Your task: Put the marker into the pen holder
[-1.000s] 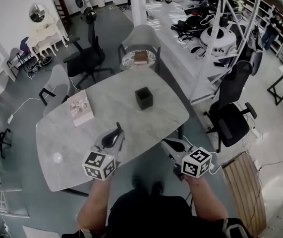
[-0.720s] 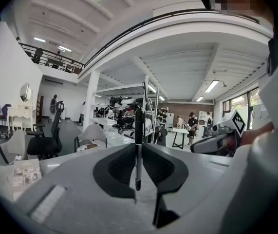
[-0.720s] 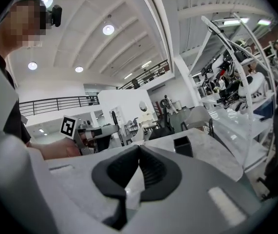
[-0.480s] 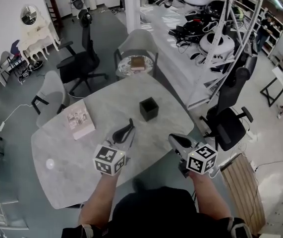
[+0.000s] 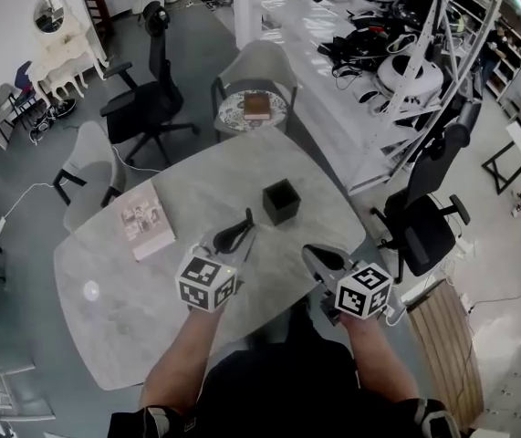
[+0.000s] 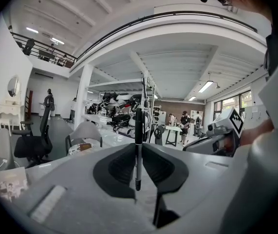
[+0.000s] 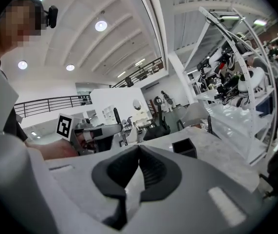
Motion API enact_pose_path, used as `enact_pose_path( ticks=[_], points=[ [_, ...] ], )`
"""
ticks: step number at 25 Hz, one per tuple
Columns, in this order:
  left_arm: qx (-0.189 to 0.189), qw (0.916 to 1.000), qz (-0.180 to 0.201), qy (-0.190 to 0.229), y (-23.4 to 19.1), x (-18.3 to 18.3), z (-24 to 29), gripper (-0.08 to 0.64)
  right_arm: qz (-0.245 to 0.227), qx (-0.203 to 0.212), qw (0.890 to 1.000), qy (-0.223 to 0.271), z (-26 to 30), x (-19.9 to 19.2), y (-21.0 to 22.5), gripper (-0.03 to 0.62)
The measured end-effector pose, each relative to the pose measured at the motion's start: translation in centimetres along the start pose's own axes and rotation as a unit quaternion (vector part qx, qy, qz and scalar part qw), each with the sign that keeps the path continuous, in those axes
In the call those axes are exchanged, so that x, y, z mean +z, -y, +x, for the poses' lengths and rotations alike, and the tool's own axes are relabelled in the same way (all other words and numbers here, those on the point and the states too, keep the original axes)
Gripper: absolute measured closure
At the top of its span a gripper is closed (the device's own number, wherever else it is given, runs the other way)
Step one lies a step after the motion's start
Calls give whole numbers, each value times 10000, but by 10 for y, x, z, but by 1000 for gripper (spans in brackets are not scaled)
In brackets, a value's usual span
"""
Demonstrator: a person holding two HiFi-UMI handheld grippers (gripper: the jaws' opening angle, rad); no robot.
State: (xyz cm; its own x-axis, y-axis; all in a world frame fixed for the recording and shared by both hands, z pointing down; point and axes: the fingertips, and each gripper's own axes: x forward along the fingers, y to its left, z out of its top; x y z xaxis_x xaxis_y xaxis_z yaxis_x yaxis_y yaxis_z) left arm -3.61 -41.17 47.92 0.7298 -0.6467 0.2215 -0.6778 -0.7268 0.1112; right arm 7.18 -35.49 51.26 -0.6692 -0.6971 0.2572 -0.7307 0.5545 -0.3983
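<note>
Carrying is the step in hand, I judge: the left tool [image 5: 231, 237] clamps the roughly upright marker [image 6: 138, 145] over the table [image 5: 141, 290], just near-left of the pen holder [image 5: 281, 201], the right tool [image 5: 322, 259] closed and empty, so next the tip needs centring above the holder's mouth.

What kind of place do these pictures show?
Probably an open workshop or lab with office space: a long white bench piled with equipment, a metal rack, and office chairs near a pale table.
</note>
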Motion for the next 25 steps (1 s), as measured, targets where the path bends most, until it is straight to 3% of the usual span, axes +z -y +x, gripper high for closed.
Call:
enact_pose_path(
  ticks=[18, 25],
  points=[
    [-165, 9979, -280, -560, -30, -11, 157, 506, 463, -3, 9987, -207, 19, 15, 114, 589],
    [-138, 9953, -314, -906, -43, -44, 207, 506, 584, -130, 9975, -364, 14, 4, 141, 589]
  ],
)
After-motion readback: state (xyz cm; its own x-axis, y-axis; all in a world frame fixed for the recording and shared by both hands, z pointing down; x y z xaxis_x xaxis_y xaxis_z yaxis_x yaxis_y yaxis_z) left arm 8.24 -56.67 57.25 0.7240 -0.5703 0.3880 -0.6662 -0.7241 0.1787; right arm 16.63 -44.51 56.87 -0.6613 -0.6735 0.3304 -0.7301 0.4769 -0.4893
